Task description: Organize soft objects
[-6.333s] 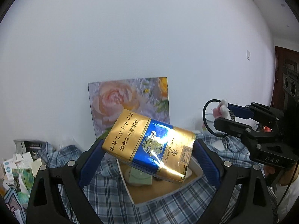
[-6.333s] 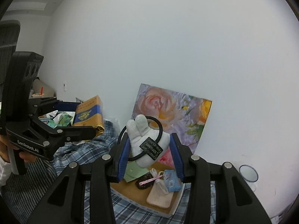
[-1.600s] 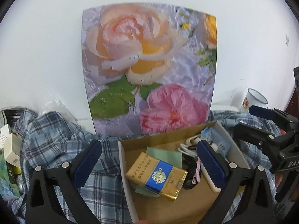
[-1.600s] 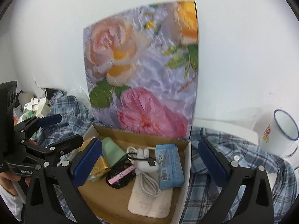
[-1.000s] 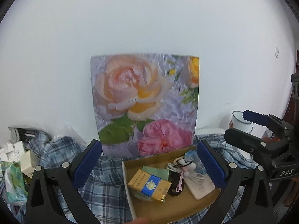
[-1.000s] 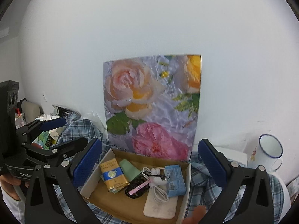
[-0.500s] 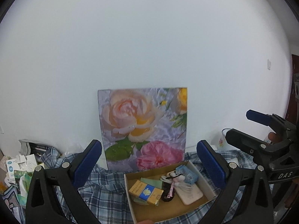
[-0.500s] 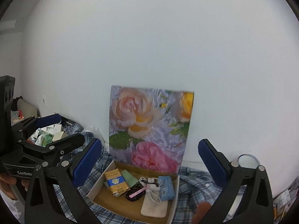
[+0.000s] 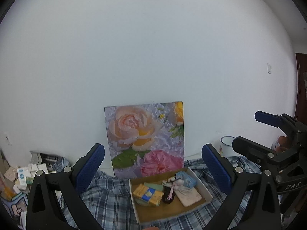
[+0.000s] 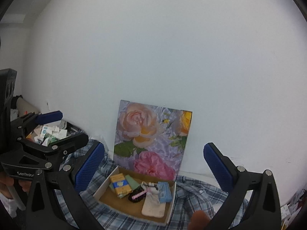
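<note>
Both grippers hung well back from the work, empty. The left gripper [image 9: 152, 164] had its blue-padded fingers [image 9: 90, 164] spread wide, and the right gripper [image 10: 153, 164] likewise held nothing between its parted fingers [image 10: 216, 163].

The cardboard box [image 10: 103, 186] sat on the plaid cloth [image 9: 103, 197] covering the surface, just in front of the rose painting [image 9: 145, 136] that leaned on the wall. Inside lay a gold-and-blue cigarette pack [image 10: 120, 186], a pale green packet [image 10: 132, 182], a dark pouch with a pink tag [image 10: 136, 193], a small white plush with a black loop [image 10: 150, 186], a light blue tissue pack [image 10: 164, 191] and a cream pad [image 10: 153, 206].

Judging by that filled box, the sorting looked largely done. A heap of small cartons [image 10: 50, 132] remained at the far left; whether any belonged in the box could not be told.
</note>
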The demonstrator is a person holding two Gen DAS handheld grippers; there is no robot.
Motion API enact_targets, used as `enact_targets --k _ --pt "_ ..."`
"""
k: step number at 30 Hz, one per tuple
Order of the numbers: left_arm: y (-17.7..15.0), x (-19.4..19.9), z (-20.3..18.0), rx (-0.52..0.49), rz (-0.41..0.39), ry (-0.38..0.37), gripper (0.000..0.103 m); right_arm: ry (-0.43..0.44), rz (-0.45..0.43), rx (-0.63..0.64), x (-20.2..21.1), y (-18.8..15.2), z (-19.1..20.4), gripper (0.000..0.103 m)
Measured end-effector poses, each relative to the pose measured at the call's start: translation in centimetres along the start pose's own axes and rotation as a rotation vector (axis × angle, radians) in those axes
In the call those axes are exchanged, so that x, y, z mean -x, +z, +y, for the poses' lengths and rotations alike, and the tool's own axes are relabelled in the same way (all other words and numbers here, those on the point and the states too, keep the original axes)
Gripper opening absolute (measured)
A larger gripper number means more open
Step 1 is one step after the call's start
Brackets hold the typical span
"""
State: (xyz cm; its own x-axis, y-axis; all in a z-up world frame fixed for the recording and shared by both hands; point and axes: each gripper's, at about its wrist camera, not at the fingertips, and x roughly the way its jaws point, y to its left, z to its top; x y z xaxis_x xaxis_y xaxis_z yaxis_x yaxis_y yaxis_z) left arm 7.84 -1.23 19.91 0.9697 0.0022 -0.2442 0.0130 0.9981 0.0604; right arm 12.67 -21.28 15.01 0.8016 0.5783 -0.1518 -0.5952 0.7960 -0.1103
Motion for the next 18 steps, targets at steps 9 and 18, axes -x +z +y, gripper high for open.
enact_targets --k 9,18 --pt "-4.4 3.1 -2.1 -0.047 0.001 0.086 0.103 -0.024 0.045 0.065 2.9 -4.5 2.7 0.103" --pt "-8.3 3.5 -0.3 0.054 0.102 -0.011 0.103 0.045 0.009 0.018 3.3 -7.8 3.7 0.103"
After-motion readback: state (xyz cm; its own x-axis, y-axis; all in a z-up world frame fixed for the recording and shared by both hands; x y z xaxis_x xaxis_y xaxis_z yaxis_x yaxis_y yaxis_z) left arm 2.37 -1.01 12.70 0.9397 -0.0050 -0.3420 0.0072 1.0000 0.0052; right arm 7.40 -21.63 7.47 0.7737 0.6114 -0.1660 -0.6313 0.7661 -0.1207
